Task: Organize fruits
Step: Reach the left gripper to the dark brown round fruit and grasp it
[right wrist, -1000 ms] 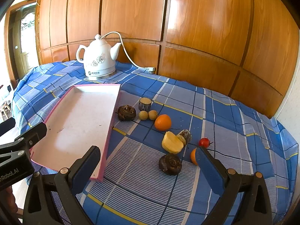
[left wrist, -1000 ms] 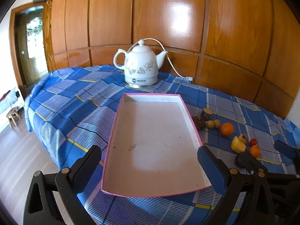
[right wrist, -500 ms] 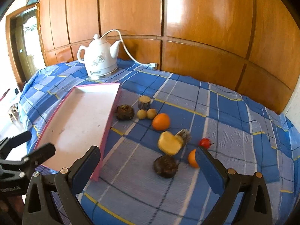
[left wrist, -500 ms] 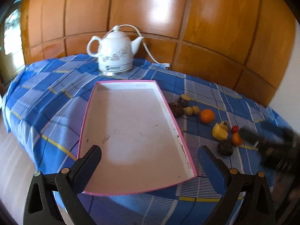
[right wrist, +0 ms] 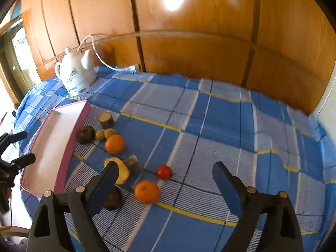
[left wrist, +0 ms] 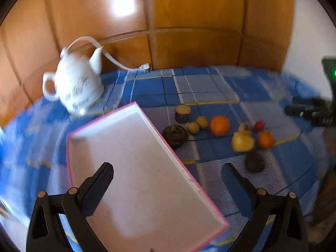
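My left gripper (left wrist: 167, 175) stands wide over the empty tray (left wrist: 134, 168). My right gripper (right wrist: 164, 173), empty, jaws just narrowing but still wide, hangs over the fruits: tomato (right wrist: 164, 172) at 12 o'clock, orange (right wrist: 146, 191) at 7. Only the left view shows the tray's near corner; only the right shows the doorway (right wrist: 12, 63).

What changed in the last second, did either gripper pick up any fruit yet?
No fruit picked up. Both grippers swung to the right, toward the fruit: the right gripper now hangs over the near orange and its jaws have just been closing a little, with nothing between them. The left gripper is open over the tray. Fruit, tray and kettle stayed put.
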Demonstrator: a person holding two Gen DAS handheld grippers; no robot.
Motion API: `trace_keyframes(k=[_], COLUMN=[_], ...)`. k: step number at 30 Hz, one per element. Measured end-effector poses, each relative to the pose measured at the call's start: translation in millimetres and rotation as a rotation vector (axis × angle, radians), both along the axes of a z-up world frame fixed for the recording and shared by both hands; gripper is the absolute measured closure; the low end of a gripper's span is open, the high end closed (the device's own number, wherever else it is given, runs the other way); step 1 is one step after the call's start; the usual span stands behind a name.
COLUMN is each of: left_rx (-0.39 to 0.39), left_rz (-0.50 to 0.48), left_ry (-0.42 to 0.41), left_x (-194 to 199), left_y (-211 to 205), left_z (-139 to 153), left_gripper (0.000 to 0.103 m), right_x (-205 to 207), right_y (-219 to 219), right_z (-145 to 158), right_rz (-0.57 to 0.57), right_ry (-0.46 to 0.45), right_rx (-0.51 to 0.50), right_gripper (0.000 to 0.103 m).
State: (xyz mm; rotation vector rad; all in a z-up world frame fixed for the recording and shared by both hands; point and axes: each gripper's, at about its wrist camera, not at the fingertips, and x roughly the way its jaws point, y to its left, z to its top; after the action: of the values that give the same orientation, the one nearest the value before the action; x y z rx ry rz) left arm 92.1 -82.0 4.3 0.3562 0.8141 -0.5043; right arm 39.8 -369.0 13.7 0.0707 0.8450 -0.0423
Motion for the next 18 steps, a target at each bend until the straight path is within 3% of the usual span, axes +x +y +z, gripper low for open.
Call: trace_keyframes(k=[3, 4, 8, 12, 18], left_rx=[0.095, 0.118, 0.227, 0.32, 0.433], left_rz=[-0.095, -0.13, -0.26, -0.344, -0.393], left_ry=[-0.037, -0.036, 0.036, 0.08, 0.095], left_x=[11.1, 16.9, 38.6, 54.3, 73.9], left_y=[-18.7, -25.7, -53.4, -74.9, -93.5], left_z=[-0.8, -2.6, -20.9, -40.5, -62.4], left_gripper=[0.002, 0.009, 0.023, 0.024, 0.025], right_x=[5.3, 6.3, 9.6, 8.7, 10.3], right_y=[-11.6, -13.2, -15.5, -13.4, -16.1], right_z=[-12.8, -13.1, -13.1, -11.4, -12.2], right_rz=[-0.016, -0.014, -0.004, 0.012, 0.004], right_ry=[0.048, 0.047, 0.048, 0.042, 0.054], right_rx=[0.04, 0.049, 0.087, 0.103, 0.125], right_gripper=[0.017, 0.017, 0.017, 0.017, 0.017])
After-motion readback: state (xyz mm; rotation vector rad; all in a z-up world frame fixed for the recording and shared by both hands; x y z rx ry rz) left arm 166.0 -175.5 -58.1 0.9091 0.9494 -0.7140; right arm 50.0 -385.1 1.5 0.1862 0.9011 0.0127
